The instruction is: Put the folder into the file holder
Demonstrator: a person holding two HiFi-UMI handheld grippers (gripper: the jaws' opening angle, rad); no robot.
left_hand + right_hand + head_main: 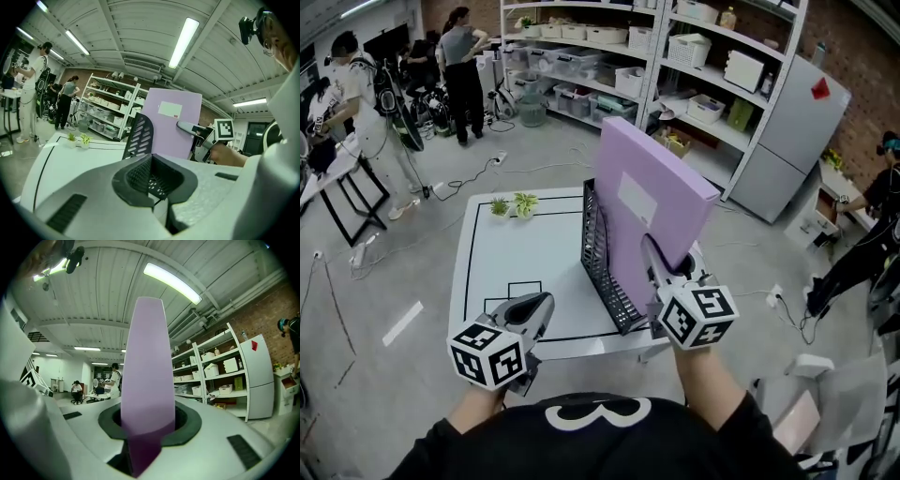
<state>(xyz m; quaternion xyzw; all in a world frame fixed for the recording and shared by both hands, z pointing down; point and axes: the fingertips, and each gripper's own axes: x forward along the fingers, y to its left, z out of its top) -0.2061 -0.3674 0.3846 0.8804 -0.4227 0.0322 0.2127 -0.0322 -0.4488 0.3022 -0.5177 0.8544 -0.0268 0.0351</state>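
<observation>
While beside file holder (pixel 598 253), folder (pixel 652 206) well apart from plants (pixel 513 205).

Folder (pixel 675 192) lilac, white label (pixel 636 200); file holder (pixel 602 258) black mesh; table (pixel 525 253) white, black lines.

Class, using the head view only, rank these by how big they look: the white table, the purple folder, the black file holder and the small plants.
1. white table
2. purple folder, though it is held up nearer the camera, which enlarges it
3. black file holder, seen nearly edge-on and partly hidden
4. small plants
</observation>
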